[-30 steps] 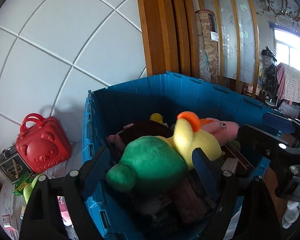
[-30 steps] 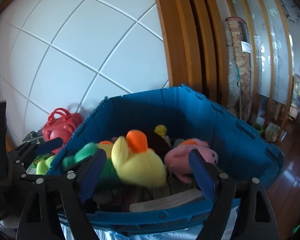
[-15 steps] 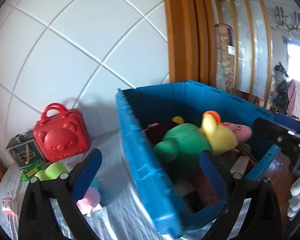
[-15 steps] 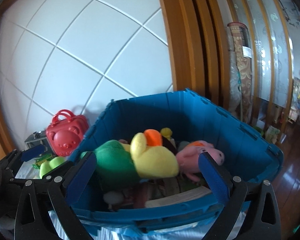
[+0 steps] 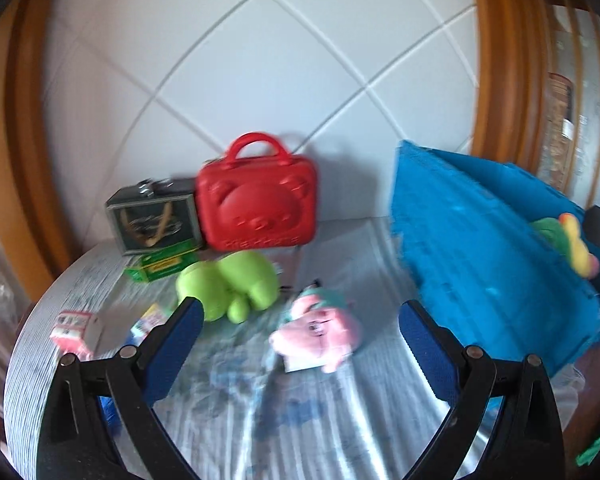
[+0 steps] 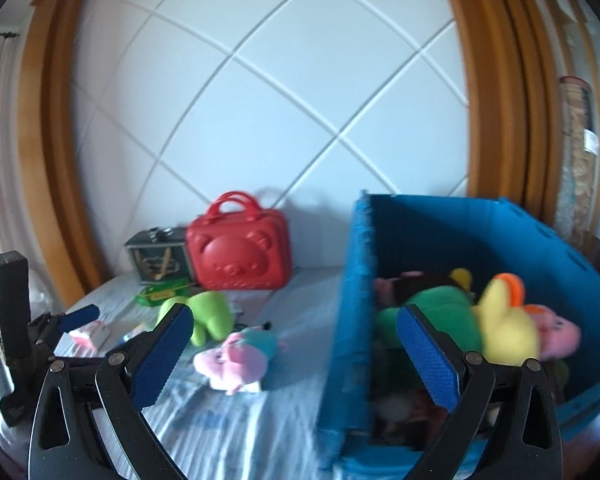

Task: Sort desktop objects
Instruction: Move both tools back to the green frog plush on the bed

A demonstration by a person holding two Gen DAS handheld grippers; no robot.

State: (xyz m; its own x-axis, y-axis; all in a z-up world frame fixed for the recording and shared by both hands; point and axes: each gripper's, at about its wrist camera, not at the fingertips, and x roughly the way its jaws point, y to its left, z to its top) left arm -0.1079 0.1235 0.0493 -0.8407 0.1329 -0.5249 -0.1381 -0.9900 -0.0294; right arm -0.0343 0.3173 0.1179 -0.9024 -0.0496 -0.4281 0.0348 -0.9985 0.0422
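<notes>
Left wrist view: far left on the table (image 5: 340,432), which has a striped cloth, is a small red and white box (image 5: 74,326). Next comes a dark box (image 5: 154,220) by the wall, with a flat green box (image 5: 162,266) just in front of it. A red bear case (image 5: 258,208) stands upright, touching the dark box. In front of it lies a light green plush toy (image 5: 230,282). Beside that lies a pink plush toy (image 5: 320,330) with a blue-green top. It is between the two blue pads of the left hand-held gripper (image 5: 300,330), but they do not touch it. This gripper is wide open and holds nothing. To the right stands the big blue bin (image 5: 480,264). A bit of green and yellow toy peeks over its rim.

In the right wrist view, the left hand-held gripper shows at the far left edge. The right hand-held gripper (image 6: 294,338) is wide open too, with nothing held. Its left pad is over the table near the light green toy. Its right pad is over the bin. Inside the bin (image 6: 354,300) lie a dark green plush toy (image 6: 430,316), a yellow duck toy (image 6: 504,324) with an orange beak, and a pink toy (image 6: 556,332), all close together. The picture is a little blurry.
</notes>
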